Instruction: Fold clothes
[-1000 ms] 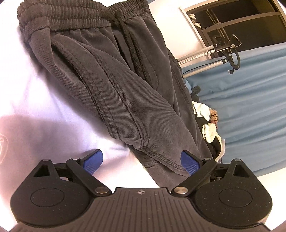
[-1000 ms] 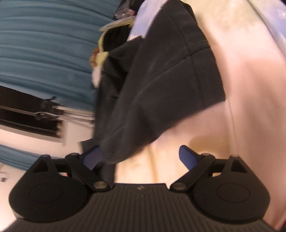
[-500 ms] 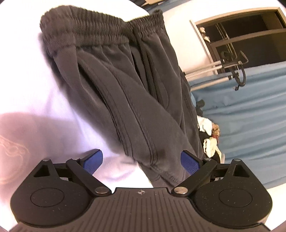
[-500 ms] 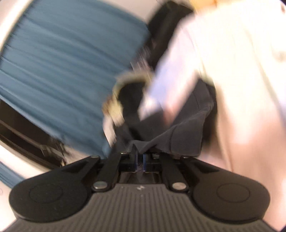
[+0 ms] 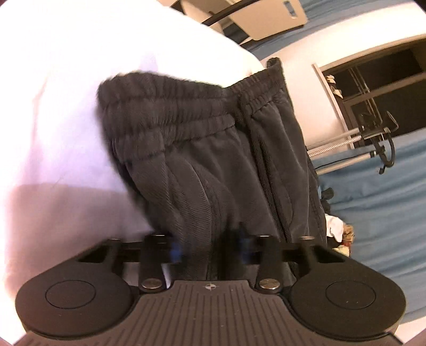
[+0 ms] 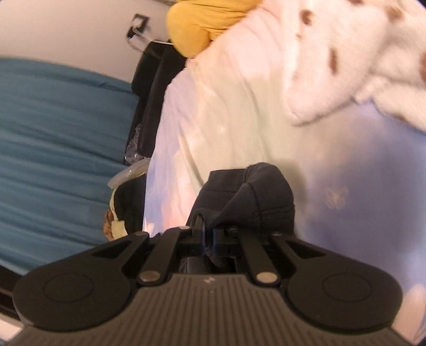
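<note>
Dark grey shorts [image 5: 213,159] with an elastic waistband and drawstring lie on the white bed sheet [image 5: 66,106], waistband at the far end. My left gripper [image 5: 210,250] is at their near edge. Its blue pads [image 5: 174,251] are blurred and drawn in on a bunch of the fabric. In the right wrist view, my right gripper [image 6: 209,241] is shut on a hem of the same shorts [image 6: 255,197]. That fabric stands up in a fold above the pale sheet [image 6: 239,119].
A fluffy white blanket with brown spots [image 6: 346,53] and a yellow item [image 6: 197,24] lie further up the bed. Blue curtains [image 5: 372,213] hang beside the bed. A small heap of clothes [image 5: 338,231] lies at the bed's edge, and a metal rack [image 5: 372,133] stands beyond it.
The left gripper moved forward onto the shorts and its fingers came together from wide open. The right gripper shut on the hem half a second ago and has swung up over the bed.
</note>
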### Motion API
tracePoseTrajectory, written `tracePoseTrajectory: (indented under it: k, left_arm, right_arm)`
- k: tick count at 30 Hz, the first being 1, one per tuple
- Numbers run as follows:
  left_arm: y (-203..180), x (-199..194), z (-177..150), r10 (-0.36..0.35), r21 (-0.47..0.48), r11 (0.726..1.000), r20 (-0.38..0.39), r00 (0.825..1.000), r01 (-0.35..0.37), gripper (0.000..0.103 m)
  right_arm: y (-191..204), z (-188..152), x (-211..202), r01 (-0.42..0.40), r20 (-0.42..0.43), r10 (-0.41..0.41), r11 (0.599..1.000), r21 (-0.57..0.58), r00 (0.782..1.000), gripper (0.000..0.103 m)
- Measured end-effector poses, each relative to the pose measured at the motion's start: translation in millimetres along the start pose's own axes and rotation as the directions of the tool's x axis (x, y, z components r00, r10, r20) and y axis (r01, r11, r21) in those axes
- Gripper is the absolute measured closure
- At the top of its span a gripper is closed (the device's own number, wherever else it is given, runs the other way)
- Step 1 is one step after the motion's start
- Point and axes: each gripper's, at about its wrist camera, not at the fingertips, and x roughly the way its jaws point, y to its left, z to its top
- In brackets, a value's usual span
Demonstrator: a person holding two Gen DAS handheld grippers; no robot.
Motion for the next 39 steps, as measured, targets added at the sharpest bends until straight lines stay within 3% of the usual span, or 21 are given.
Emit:
tracePoseTrajectory:
  k: [1, 5, 8, 10, 13, 14, 15, 16, 18, 20, 22, 24, 26, 28, 31, 33, 35, 38, 39]
  left_arm:
    - [-5, -1, 2, -0.001, 0.019, 1.000, 0.002, 1.000, 0.001, 0.084]
    - [-32, -14, 20, -0.056, 0.077, 0.995, 0.000, 0.998, 0.056, 0.088]
    - [-48, -34, 45, -0.142, 0.065, 0.987, -0.037, 0.989, 0.144, 0.089]
    - [-60, -49, 63, -0.196, 0.050, 0.979, -0.059, 0.979, 0.199, 0.089]
    - [-66, -71, 78, -0.228, 0.104, 0.966, -0.076, 0.971, 0.235, 0.089]
    - [-60, -74, 79, -0.224, 0.125, 0.964, -0.094, 0.970, 0.234, 0.089]
    - [-51, -73, 76, -0.207, 0.144, 0.964, -0.116, 0.971, 0.223, 0.089]
    - [-41, -72, 73, -0.191, 0.163, 0.963, -0.137, 0.972, 0.212, 0.089]
    - [-23, -69, 67, -0.153, 0.200, 0.962, -0.176, 0.972, 0.188, 0.089]
    - [-4, -57, 61, -0.095, 0.224, 0.964, -0.207, 0.974, 0.142, 0.089]
    - [-5, -52, 61, -0.079, 0.231, 0.964, -0.215, 0.973, 0.129, 0.089]
    - [-19, -51, 65, -0.086, 0.228, 0.964, -0.211, 0.974, 0.134, 0.089]
    - [-32, -50, 68, -0.092, 0.226, 0.964, -0.206, 0.974, 0.139, 0.088]
    - [-46, -49, 72, -0.099, 0.224, 0.964, -0.202, 0.974, 0.145, 0.089]
    - [-65, -48, 78, -0.114, 0.222, 0.962, -0.194, 0.974, 0.157, 0.089]
    - [-74, -58, 81, -0.151, 0.235, 0.953, -0.181, 0.972, 0.192, 0.089]
    - [-72, -67, 82, -0.175, 0.255, 0.942, -0.177, 0.969, 0.217, 0.089]
    - [-45, -68, 78, -0.156, 0.292, 0.932, -0.210, 0.965, 0.214, 0.089]
    - [-35, -66, 74, -0.143, 0.310, 0.927, -0.228, 0.963, 0.211, 0.088]
  right_arm:
    - [11, -2, 8, 0.006, 0.003, -0.006, 1.000, -0.030, 1.000, 0.097]
    - [30, -9, 24, 0.014, -0.015, -0.015, 0.996, -0.086, 1.000, 0.097]
    - [86, -6, 29, -0.106, -0.051, 0.097, 0.965, -0.239, 0.994, 0.098]
    - [117, -3, 2, -0.233, -0.035, 0.234, 0.920, -0.316, 0.972, 0.098]
    - [138, 6, -40, -0.373, -0.019, 0.407, 0.816, -0.442, 0.913, 0.098]
    - [133, 11, -49, -0.375, -0.024, 0.411, 0.803, -0.464, 0.911, 0.098]
    - [119, 17, -54, -0.358, -0.040, 0.384, 0.812, -0.462, 0.923, 0.098]
    - [101, 24, -53, -0.323, -0.069, 0.328, 0.834, -0.448, 0.942, 0.098]
    - [51, 32, -39, -0.193, -0.176, 0.129, 0.883, -0.427, 0.976, 0.097]
    - [0, 34, -26, -0.069, -0.257, -0.040, 0.914, -0.401, 0.965, 0.097]
    - [-42, 31, -23, -0.006, -0.310, -0.105, 0.941, -0.337, 0.945, 0.098]
    - [-45, 28, -24, -0.018, -0.300, -0.094, 0.937, -0.349, 0.949, 0.098]
    - [-23, 27, -21, -0.026, -0.281, -0.086, 0.928, -0.371, 0.956, 0.098]
    - [13, 25, -18, -0.070, -0.265, -0.038, 0.920, -0.386, 0.964, 0.098]
    - [83, 23, -21, -0.159, -0.185, 0.080, 0.870, -0.466, 0.979, 0.098]
    - [120, 23, -32, -0.256, -0.158, 0.204, 0.832, -0.492, 0.966, 0.098]
    - [132, 28, -45, -0.336, -0.128, 0.316, 0.799, -0.499, 0.940, 0.098]
    - [115, 26, -61, -0.234, -0.044, 0.280, 0.694, -0.681, 0.959, 0.097]
    - [94, 28, -59, -0.195, -0.051, 0.224, 0.688, -0.699, 0.973, 0.097]
